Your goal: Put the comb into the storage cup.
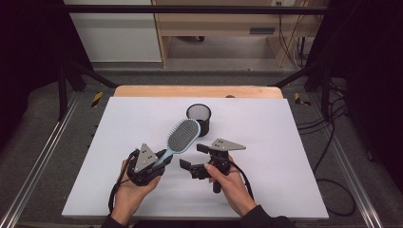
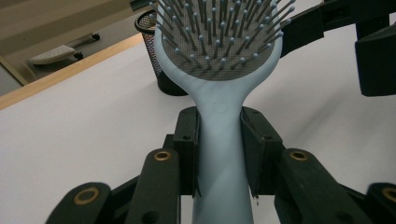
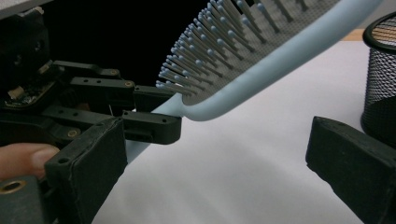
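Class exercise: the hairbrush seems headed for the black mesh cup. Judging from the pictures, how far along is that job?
Done: the hairbrush is lifted, its handle clamped in the left gripper. In hand: it is held tilted, head toward the black mesh cup, while the right gripper waits beside it with jaws open, holding nothing. Left: the brush is not in the cup, so it probably has yet to be carried over and lowered in.

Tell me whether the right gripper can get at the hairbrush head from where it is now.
Probably yes. The right gripper stands open just beside the hairbrush, which the left gripper holds up by the handle; nothing lies between them. The mesh cup sits behind, clear of the path.
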A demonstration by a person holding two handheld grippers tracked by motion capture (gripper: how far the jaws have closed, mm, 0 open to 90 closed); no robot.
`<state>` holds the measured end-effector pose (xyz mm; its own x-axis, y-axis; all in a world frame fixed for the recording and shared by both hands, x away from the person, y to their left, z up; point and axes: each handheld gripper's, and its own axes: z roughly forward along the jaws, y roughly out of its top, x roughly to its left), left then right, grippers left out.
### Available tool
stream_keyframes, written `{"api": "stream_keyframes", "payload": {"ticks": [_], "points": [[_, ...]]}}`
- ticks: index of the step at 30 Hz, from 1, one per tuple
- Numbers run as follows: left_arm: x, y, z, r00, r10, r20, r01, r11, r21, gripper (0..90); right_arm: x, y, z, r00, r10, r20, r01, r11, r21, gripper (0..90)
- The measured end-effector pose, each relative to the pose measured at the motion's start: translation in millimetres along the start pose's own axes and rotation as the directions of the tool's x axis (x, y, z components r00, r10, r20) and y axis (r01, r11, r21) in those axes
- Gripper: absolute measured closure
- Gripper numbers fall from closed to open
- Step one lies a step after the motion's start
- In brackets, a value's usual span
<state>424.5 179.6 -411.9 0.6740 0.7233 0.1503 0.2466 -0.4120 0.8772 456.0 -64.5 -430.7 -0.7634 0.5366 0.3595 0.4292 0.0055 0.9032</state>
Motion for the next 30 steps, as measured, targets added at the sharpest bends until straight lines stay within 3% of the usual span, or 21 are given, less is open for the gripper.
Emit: {"api": "stream_keyframes", "payload": {"ticks": [10, 30], "points": [[-0.3, -0.3, -1.1, 1.0000, 0.003, 0.003, -0.002, 0.9999, -0.012, 69.2, 7.0, 7.5, 8.1, 1.0000, -0.005, -0.005, 0.005, 1.000, -0.004, 5.2], [-7.7, 3.1, -2.7, 0.9998, 0.019, -0.005, -0.019, 0.9991, -0.038, 69.2, 7.4, 21.2, 15.4, 0.9999, 0.012, -0.010, -0.012, 1.000, -0.015, 5.0]]}}
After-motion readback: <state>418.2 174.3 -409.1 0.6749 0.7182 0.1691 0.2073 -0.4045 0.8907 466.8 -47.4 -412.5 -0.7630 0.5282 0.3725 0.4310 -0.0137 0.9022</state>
